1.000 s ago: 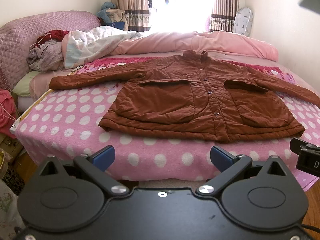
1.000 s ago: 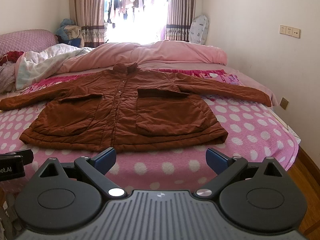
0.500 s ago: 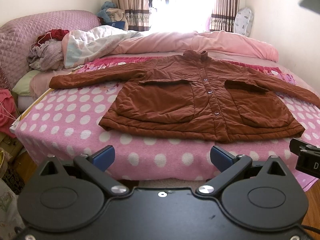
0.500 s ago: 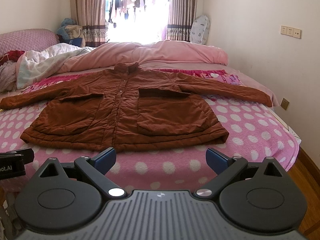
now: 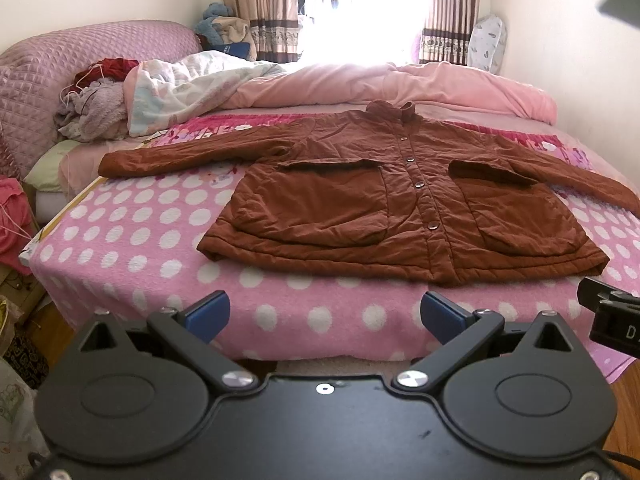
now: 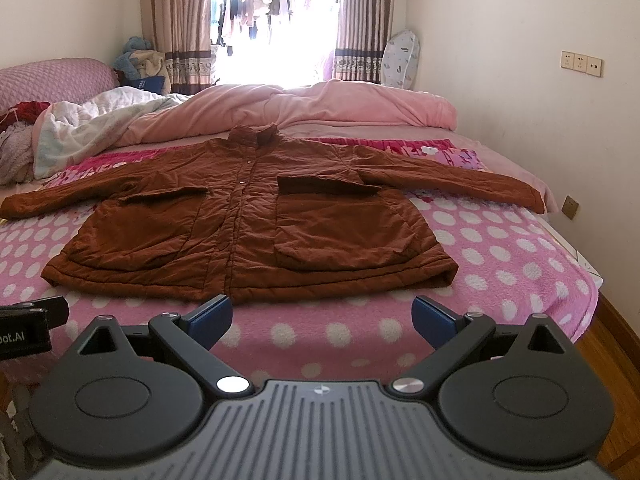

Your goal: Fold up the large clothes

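Item: brown padded jacket (image 5: 404, 204), buttoned, laid flat and face up on the polka-dot blanket (image 5: 132, 236) of the bed, collar toward the window, both sleeves spread outward, hem nearest the grippers. Left gripper (image 5: 324, 316) and right gripper (image 6: 322, 314): both spread wide, empty, poised short of the hem, clear of the cloth. Handling advice: begin with one sleeve; pinch the cuff (image 6: 534, 200) through both layers, carry it low across the chest, keeping the thick padding smooth.

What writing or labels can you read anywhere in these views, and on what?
"oot.AI", cut off by the frame edge, on the left claw's body.
"D", cut off, on the right claw's body.
Blue item by the curtain: white marks too blurred to read.
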`<state>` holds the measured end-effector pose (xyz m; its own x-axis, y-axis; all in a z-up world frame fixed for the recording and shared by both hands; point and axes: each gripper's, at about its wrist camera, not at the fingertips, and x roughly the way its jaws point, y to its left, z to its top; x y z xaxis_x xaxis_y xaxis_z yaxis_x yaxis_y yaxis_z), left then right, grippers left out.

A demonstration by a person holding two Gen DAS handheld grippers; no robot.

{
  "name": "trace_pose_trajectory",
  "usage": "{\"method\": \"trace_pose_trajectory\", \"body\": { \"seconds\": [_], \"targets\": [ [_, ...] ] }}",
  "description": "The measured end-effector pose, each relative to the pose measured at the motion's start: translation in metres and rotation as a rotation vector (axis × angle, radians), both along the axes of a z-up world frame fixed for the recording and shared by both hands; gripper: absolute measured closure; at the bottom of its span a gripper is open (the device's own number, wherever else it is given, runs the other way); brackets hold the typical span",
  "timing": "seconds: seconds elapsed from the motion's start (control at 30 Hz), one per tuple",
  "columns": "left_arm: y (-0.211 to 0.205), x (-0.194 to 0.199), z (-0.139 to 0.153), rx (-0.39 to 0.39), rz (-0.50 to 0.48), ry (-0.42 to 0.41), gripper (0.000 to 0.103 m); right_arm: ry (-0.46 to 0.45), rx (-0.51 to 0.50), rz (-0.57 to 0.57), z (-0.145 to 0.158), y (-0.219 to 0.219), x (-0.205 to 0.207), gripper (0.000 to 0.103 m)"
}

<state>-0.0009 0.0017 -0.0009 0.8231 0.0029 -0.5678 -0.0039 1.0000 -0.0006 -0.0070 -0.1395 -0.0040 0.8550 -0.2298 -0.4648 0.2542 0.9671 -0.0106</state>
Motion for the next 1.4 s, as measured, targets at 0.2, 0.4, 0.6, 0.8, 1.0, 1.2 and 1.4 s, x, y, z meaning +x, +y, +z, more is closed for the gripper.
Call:
{"method": "trace_pose_trajectory", "body": {
  "seconds": [0.2,0.4,0.6,0.8,1.0,1.2,1.4],
  "targets": [
    [0.0,0.0,0.001,0.001,-0.002,-0.001,0.0,-0.002,-0.001,-0.002,-0.001,0.001,-0.001,0.0],
    [0.0,-0.001,0.002,0.001,-0.004,-0.005,0.0,-0.002,-0.001,0.0,-0.001,0.001,-0.001,0.0],
    [0.0,-0.001,0.002,0.002,-0.003,-0.006,0.0,-0.003,-0.002,0.0,-0.001,0.0,-0.001,0.0],
    [0.0,-0.001,0.002,0.003,-0.005,-0.007,0.0,-0.003,-0.002,0.0,-0.001,0.001,0.0,0.0],
    [0.0,-0.001,0.003,0.0,-0.005,-0.005,0.0,-0.002,-0.002,0.0,-0.001,0.001,0.0,0.0],
    [0.001,0.001,0.001,-0.006,-0.008,-0.004,0.0,-0.002,-0.001,0.002,-0.001,0.001,0.001,0.0],
    [0.015,0.02,-0.001,-0.046,-0.001,-0.02,0.0,-0.002,0.003,0.006,-0.001,0.004,0.007,0.0]
  ]
}}
